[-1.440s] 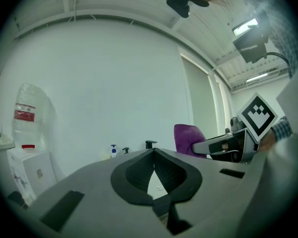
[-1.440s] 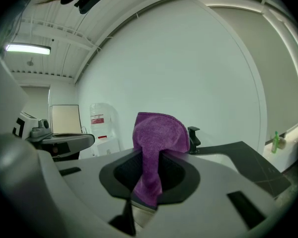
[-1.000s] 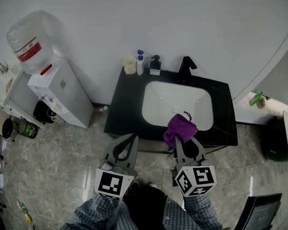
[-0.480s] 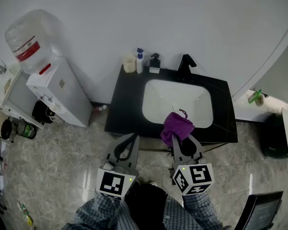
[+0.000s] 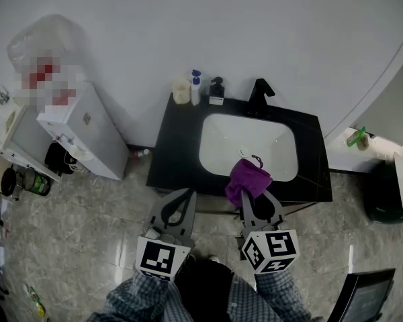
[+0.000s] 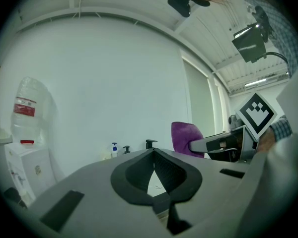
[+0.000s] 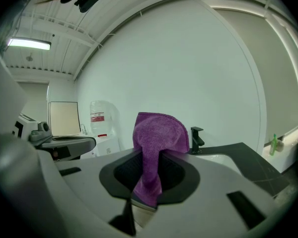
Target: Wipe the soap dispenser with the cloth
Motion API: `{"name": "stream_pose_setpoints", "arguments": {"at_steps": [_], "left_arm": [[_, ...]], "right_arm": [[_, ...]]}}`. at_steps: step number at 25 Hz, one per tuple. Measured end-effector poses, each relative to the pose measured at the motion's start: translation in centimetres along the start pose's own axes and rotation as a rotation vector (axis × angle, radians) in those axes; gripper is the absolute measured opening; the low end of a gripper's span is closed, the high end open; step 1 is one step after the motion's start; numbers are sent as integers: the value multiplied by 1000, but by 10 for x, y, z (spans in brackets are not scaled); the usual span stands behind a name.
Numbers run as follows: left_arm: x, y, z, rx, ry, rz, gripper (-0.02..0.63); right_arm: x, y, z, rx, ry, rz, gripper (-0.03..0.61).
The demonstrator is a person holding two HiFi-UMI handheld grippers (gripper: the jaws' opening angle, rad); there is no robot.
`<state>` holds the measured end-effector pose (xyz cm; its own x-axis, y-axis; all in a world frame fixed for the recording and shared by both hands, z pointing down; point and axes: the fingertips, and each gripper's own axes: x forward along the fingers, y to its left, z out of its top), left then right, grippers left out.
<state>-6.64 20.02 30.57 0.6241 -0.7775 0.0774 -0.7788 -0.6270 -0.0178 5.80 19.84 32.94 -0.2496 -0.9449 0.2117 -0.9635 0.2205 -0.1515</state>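
Observation:
The black soap dispenser [image 5: 217, 90] stands at the back left of the black counter [image 5: 173, 154], beside a blue-topped white bottle [image 5: 196, 86]. In the left gripper view the soap dispenser [image 6: 126, 149] is small and far away. My right gripper [image 5: 253, 194] is shut on a purple cloth [image 5: 248, 178], which hangs bunched over the front rim of the white sink [image 5: 248, 143]. In the right gripper view the cloth [image 7: 158, 138] rises from between the jaws. My left gripper [image 5: 187, 193] is shut and empty, in front of the counter's front edge, well short of the dispenser.
A cream cup [image 5: 181, 90] stands left of the bottles, and a black faucet [image 5: 258, 96] behind the sink. A white water cooler [image 5: 80, 129] is left of the vanity. A dark bin [image 5: 384, 196] sits on the floor at right.
Both grippers have shifted only slightly, the right one a little left with the cloth still clamped. Nothing on the counter has moved.

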Motion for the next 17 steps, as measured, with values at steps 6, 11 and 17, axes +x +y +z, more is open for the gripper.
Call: {"name": "stream_pose_setpoints", "arguments": {"at_steps": [6, 11, 17], "left_arm": [[2, -1, 0, -6, -11, 0, 2], [4, -3, -4, -6, 9, -7, 2], [3, -4, -6, -4, 11, -6, 2]], "right_arm": [[1, -1, -3, 0, 10, 1, 74], [1, -5, -2, -25, 12, -9, 74], [0, -6, -5, -16, 19, -8, 74]]}}
